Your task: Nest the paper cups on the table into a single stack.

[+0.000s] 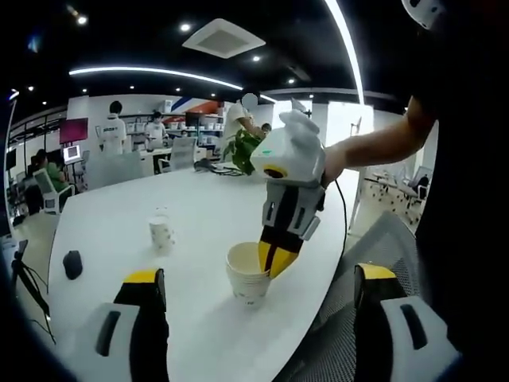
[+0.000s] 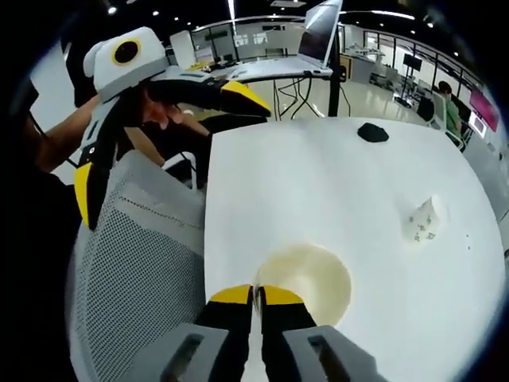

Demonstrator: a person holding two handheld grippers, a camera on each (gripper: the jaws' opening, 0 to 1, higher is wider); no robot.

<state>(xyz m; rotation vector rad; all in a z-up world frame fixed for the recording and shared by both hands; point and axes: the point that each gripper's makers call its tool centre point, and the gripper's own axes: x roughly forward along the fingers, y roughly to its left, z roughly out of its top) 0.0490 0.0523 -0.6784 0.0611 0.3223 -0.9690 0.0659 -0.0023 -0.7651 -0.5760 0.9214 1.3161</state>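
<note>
While your left claw [image 1: 258, 306] hangs wide open above the white worktop [image 1: 199, 215], a dark mouse-like object [image 1: 72, 263] lies at its far left edge. A lone printed paper cup [image 1: 161, 232] stands apart from the stack of cups [image 1: 247, 277] near the worktop's edge. Your right claw [image 2: 256, 296] is pinched closed on that stack's rim, beside a mesh chair [image 2: 131, 263].
</note>
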